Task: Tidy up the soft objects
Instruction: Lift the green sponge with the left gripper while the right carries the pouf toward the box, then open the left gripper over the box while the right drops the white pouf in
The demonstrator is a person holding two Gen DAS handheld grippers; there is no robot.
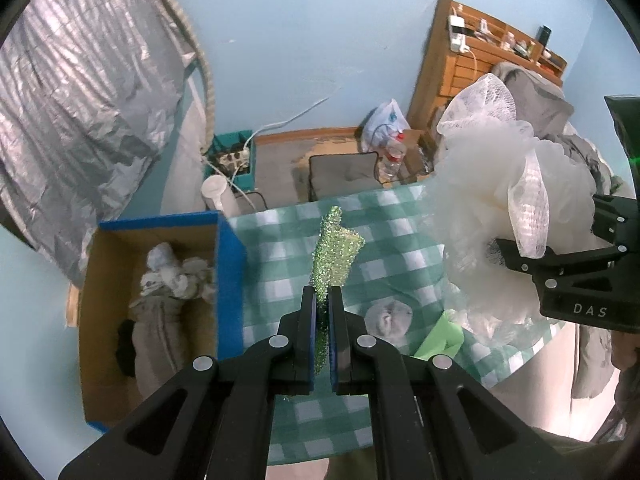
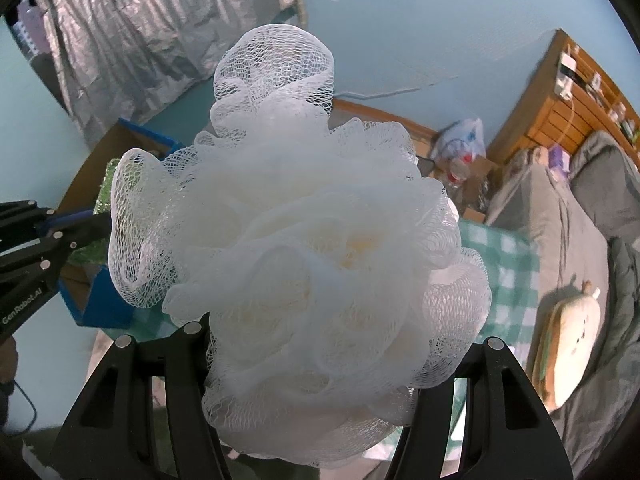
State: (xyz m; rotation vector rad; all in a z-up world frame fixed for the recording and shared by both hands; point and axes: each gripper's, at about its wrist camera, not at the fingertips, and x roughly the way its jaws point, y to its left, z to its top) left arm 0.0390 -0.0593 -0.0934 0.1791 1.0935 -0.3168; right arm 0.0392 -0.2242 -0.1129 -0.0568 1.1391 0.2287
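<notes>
The left gripper sits closest to the lens, its jaws pinched nearly flat on a thin green glittery scouring pad that stands up edgewise above the checked tablecloth. To its right, the right gripper holds a white mesh bath pouf with its jaws about half spread, the netting bulging out around both fingers and filling most of the right wrist view.

Both soft things are in the air over the table, and the likely destination is the blue-edged cardboard box at the table's left side, which already holds bundled grey and white cloths.

To finish this step well, the person would probably carry the pad across the box's near wall before releasing, since so light a sheet may flutter or catch on the rim. The pouf is springy and wide; it should be lowered well inside the box and let go only when its loose loops are clear of the jaws, as netting can snag. A grey rolled cloth and a light green sheet remain on the tablecloth.
</notes>
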